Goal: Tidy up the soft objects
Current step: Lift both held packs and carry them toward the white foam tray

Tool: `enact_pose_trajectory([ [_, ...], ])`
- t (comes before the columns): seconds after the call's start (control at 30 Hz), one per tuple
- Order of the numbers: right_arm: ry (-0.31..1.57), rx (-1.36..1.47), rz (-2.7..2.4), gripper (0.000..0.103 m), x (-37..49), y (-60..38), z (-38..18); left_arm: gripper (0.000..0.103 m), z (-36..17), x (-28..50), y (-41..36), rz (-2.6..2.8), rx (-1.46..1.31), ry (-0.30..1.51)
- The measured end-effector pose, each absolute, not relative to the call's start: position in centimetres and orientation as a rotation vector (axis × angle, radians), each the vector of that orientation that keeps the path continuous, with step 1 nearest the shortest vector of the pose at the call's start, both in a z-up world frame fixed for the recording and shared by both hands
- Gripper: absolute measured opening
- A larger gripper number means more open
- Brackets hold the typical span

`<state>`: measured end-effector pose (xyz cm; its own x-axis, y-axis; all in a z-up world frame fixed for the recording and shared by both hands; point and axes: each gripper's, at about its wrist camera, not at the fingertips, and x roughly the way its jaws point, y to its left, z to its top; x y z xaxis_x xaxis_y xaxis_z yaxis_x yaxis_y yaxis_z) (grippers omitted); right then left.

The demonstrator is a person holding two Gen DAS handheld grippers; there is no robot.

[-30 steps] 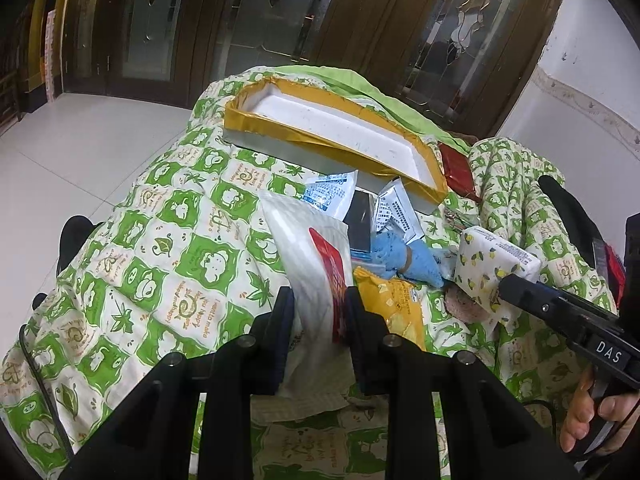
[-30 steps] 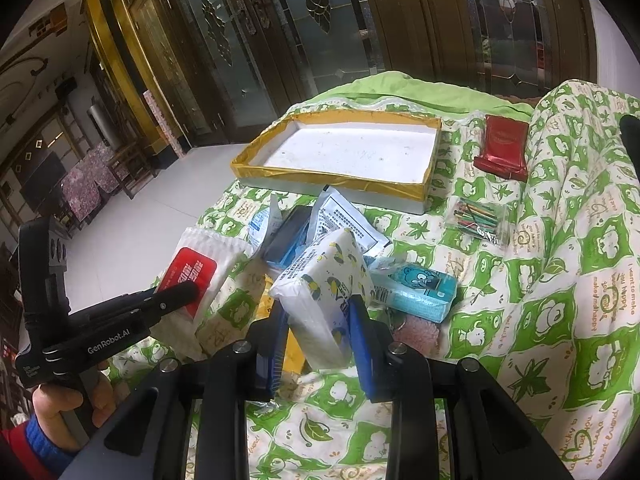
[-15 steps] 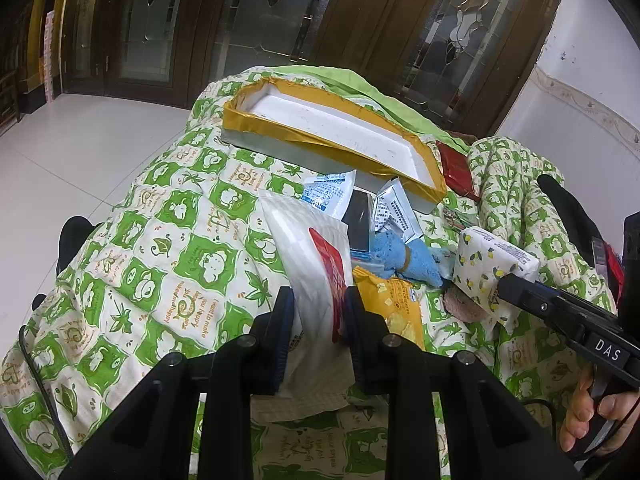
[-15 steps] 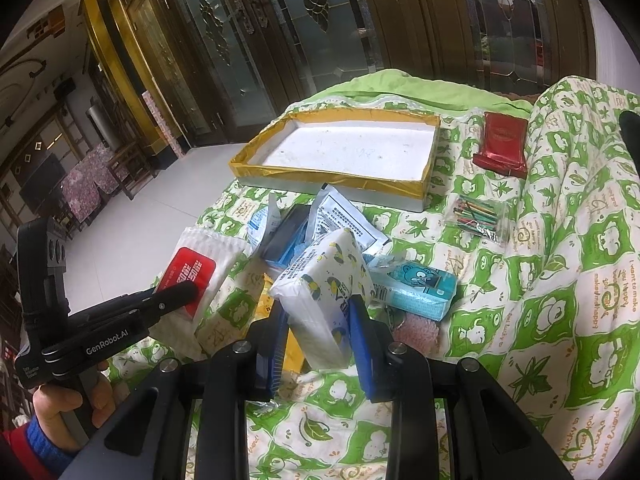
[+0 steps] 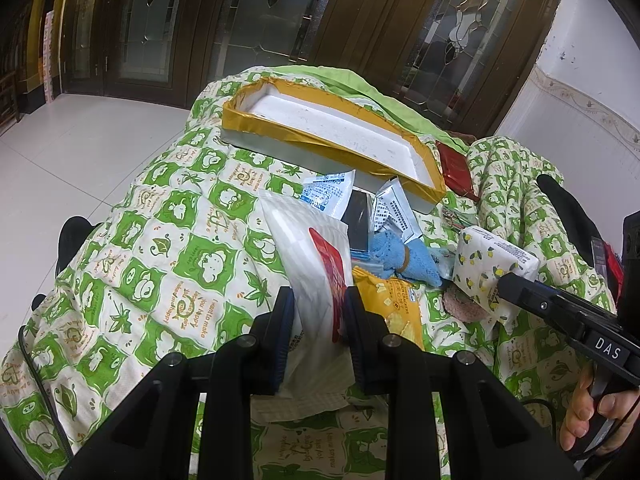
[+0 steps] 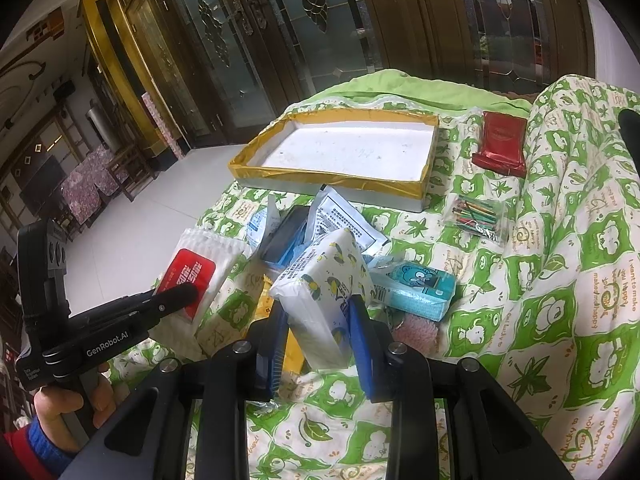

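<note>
On the green quilt (image 6: 560,240), "GenRobot.AI" left gripper (image 5: 318,308) clamps a red-labelled pack (image 5: 312,264); "DAS" right gripper (image 6: 318,312) grips lemon-print tissues (image 6: 324,276).

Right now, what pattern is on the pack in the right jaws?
White with small yellow lemons and dark leaves on the tissue pack; clearest in the right wrist view.

Lemon-print tissue pack (image 6: 324,280) slightly nearer tray (image 6: 320,178).

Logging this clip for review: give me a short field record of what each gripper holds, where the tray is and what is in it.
left gripper: shut on white pack with red label
right gripper: shut on lemon-print tissue pack
tray: yellow-taped, on the quilt beyond the pile, nothing inside
loose pile: blue cloth, teal bear pack
</note>
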<state>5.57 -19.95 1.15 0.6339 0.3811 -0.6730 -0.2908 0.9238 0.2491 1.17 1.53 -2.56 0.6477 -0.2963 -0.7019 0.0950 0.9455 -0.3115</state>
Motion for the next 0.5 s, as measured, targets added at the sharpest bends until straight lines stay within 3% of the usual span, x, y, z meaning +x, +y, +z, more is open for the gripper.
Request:
enact_pose_trajectory([
  [0.5,0.797,0.123,0.385,0.032,5.51,-19.96,1.14,0.025,-2.52,1.17,1.5,-0.225,-0.256,0.839],
])
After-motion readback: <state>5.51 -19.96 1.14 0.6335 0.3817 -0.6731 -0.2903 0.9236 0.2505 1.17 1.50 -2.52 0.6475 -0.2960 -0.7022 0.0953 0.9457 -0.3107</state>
